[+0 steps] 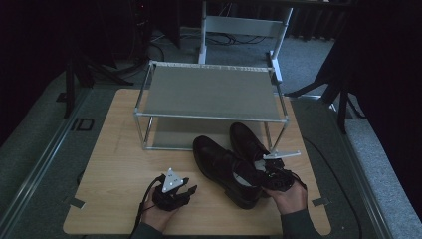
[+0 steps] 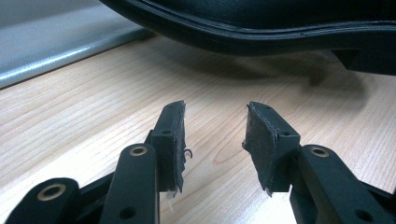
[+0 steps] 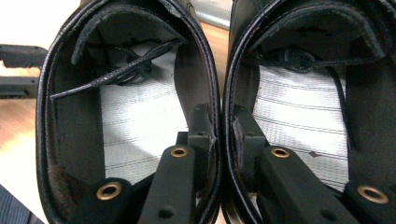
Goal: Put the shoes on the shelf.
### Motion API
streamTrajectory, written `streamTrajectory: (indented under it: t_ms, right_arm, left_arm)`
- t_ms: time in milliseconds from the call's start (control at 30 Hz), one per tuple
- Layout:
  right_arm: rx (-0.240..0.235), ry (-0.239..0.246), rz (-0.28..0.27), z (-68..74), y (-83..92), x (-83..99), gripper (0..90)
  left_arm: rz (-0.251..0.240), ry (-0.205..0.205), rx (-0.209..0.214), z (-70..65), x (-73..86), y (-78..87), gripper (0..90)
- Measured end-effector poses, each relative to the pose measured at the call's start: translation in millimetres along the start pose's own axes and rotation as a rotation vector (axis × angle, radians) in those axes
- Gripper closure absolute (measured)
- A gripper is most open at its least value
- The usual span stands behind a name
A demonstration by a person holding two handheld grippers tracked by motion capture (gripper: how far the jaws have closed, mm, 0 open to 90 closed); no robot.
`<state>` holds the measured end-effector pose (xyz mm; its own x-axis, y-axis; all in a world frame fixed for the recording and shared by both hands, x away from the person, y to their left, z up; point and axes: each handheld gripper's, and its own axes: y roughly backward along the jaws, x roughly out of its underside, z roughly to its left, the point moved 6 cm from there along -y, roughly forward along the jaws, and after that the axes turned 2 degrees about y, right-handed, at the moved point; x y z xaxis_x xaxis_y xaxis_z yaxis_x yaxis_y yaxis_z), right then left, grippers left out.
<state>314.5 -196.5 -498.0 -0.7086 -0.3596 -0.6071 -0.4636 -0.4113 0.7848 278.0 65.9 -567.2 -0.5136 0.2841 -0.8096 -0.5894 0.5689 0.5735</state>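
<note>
The right gripper (image 3: 219,126) is pinched onto two black leather shoes at once: one jaw sits inside the left shoe (image 3: 126,116) and the other inside the right shoe (image 3: 303,116), pressing their two adjoining inner walls together between the pads. Each shoe shows a grey-white lined insole and loose black laces ahead of the jaws. In the high view this right gripper (image 1: 271,172) is at the heel ends of the pair, with the toes pointing away from it toward a shelf rack.

The left gripper (image 2: 215,140) holds nothing. Its jaws stand partly spread over bare wood, with the sole edge of a shoe (image 2: 261,23) raised just beyond the pads. In the high view the left gripper (image 1: 174,191) rests just beside the nearer shoe (image 1: 219,164).

There are two shoes, two grippers and one two-tier metal shelf rack (image 1: 209,92). All of it stands on a light wooden tabletop (image 1: 114,164). The room around it is dim, with grey carpet and dark stands.
</note>
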Motion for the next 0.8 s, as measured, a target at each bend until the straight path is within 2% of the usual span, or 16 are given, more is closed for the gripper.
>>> streamTrajectory:
  t_ms: [333,433,600,800]
  right_arm:
    - [0.014,0.005,-0.015,0.5,-3.6,-9.3,80.4]
    - [0.031,0.008,-0.02,0.0,-5.3,-13.1,80.3]
    - [0.055,0.01,-0.023,0.2,-9.2,-17.3,80.3]
    - [0.046,0.001,-0.017,-1.6,-17.2,-21.8,80.3]
  left_arm:
    - [-0.016,0.033,-0.007,6.4,-7.3,0.4,58.8]
    - [-0.033,0.041,-0.024,9.2,-11.6,1.0,58.8]
    - [-0.04,0.049,-0.027,10.9,-13.6,-0.1,58.8]
    - [-0.04,0.049,-0.024,11.1,-15.7,-2.9,58.8]
